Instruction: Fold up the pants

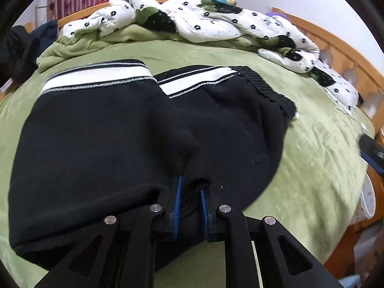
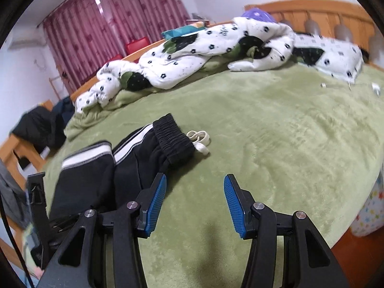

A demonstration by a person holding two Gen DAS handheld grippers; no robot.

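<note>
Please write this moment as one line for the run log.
left tongs: shut on black fleece pants with white side stripes | right tongs: open, empty, over green plush bedspread | fold: unfinished

Black pants point(image 1: 96, 132) hide the hand-held gripper's fingertips point(image 1: 178, 180).

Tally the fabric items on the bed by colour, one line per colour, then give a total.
Black with white stripes: 1, the pants, pinched in the left gripper
Green: 1, the blanket spread over the bed
White with black pattern: 2, the rumpled quilt and the pillow
Total: 4
</note>
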